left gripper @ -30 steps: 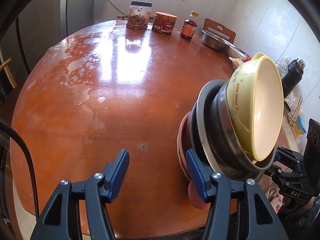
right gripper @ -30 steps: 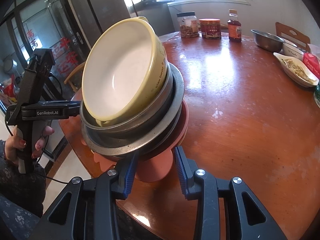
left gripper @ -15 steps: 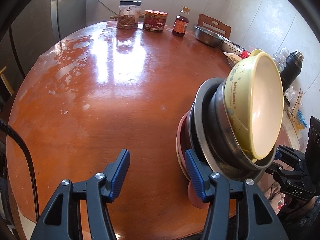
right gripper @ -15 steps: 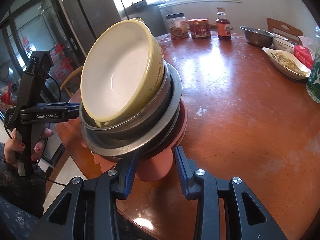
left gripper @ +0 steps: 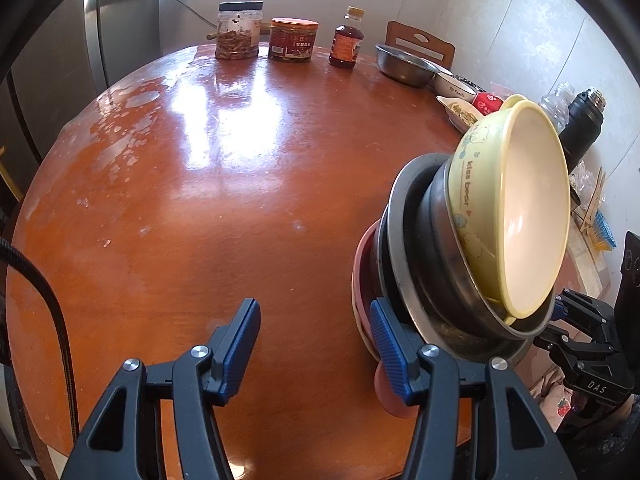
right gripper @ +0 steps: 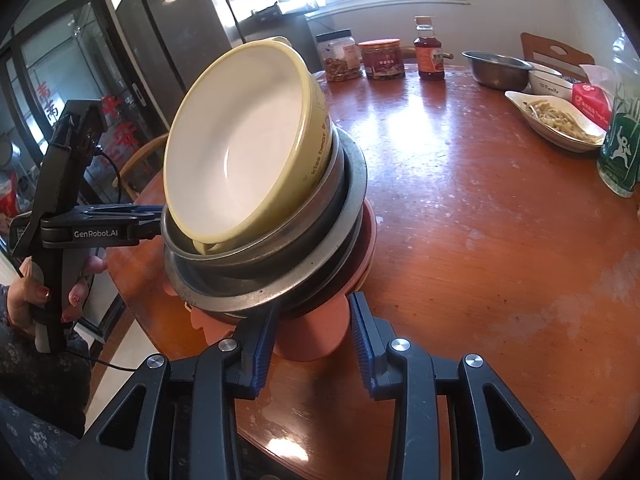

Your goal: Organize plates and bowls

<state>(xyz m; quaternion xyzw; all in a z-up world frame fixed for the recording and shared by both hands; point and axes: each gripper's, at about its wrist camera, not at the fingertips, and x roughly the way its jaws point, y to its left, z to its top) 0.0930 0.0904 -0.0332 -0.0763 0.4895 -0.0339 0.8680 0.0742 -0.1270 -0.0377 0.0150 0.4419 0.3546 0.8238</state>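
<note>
A tilted stack of dishes hangs over the table's near edge. A yellow bowl (left gripper: 516,216) (right gripper: 248,152) lies on top, nested in steel bowls (left gripper: 432,264) (right gripper: 280,264), with a pink bowl (left gripper: 362,280) (right gripper: 316,332) underneath. My right gripper (right gripper: 312,340) (left gripper: 560,312) is shut on the pink bowl's tab. My left gripper (left gripper: 314,320) (right gripper: 154,216) stands open with only bare table between its fingers. Its right finger (left gripper: 386,340) lies against the pink bowl's rim.
The round wooden table (left gripper: 200,200) carries two jars (left gripper: 240,32) and a sauce bottle (left gripper: 346,40) at the back. A steel basin (right gripper: 496,68), a small white bowl, a dish of food (right gripper: 556,120) and a green bottle (right gripper: 620,144) stand at its right side. A person's hand (right gripper: 24,300) holds the left gripper.
Both grippers and the stack have drifted together a little across the table. The jars at the back slid left in both views. Neither grip has changed.
</note>
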